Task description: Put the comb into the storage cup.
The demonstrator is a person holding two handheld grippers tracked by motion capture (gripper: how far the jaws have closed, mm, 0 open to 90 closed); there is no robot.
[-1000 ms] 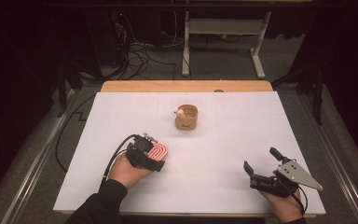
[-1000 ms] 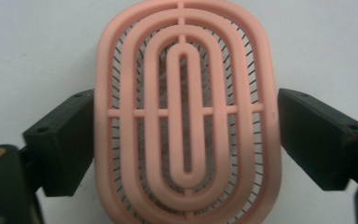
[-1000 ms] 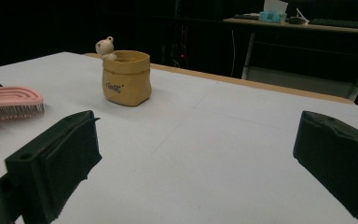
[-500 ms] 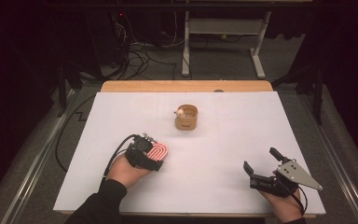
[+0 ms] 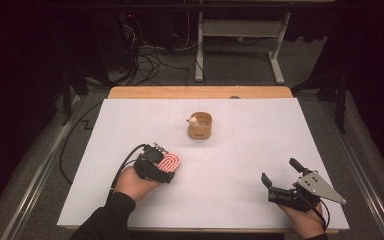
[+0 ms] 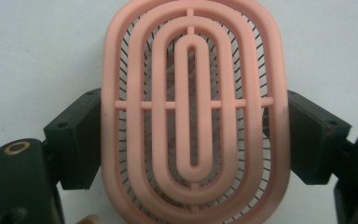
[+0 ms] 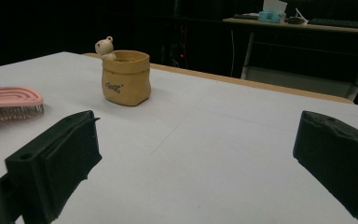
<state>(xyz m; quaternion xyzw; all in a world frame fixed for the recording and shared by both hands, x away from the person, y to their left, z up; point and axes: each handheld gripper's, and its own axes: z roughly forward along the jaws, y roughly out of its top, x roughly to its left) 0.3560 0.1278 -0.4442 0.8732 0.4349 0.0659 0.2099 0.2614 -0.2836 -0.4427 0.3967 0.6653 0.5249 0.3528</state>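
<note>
A pink oval hairbrush with a slotted back lies bristles-down on the white table sheet at the front left. My left gripper holds the hairbrush: both black jaws press on its long sides, having just closed a little onto it. My right gripper rests at the front right, open, with bare sheet between its jaws. From the right gripper view the hairbrush is at the far left.
A small tan bag-shaped pot with a little bear figure on its rim stands past the table's middle. A wooden table edge borders the far side. Behind it, cables and desk legs stand on the dark floor.
</note>
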